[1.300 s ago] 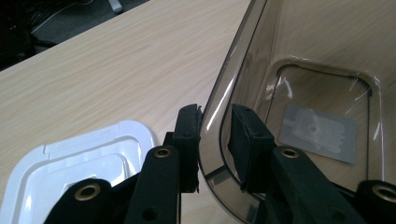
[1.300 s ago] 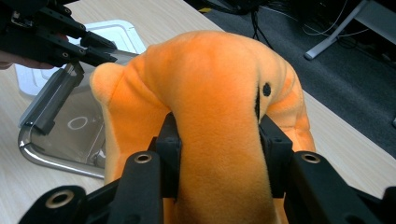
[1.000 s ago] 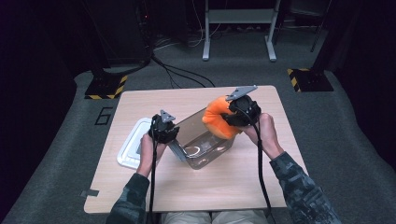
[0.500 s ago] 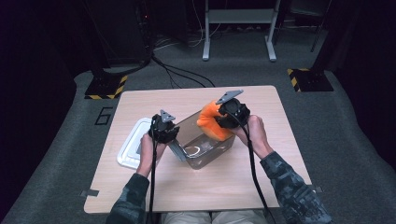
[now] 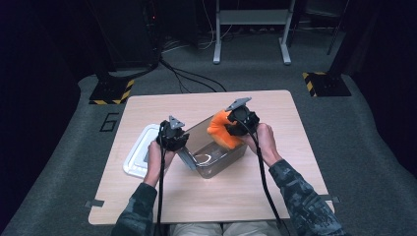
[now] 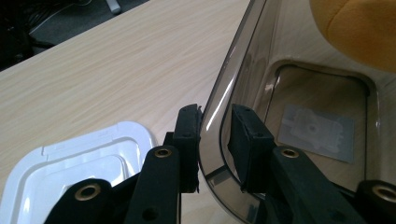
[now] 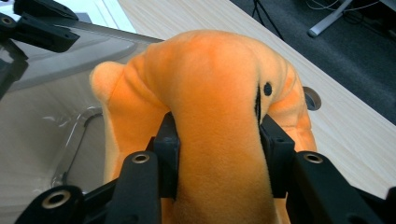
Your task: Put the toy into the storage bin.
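You're in a lab or test bay, not a home: grey carpet around the wooden table [image 5: 206,196], hazard-striped stand bases [image 5: 112,91] behind its far corners, cables [image 5: 189,78] trailing beyond its far edge, a metal frame [image 5: 251,29] farther back.

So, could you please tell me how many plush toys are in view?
1: an orange plush toy, held in the right gripper over the clear plastic bin. None seems hidden.
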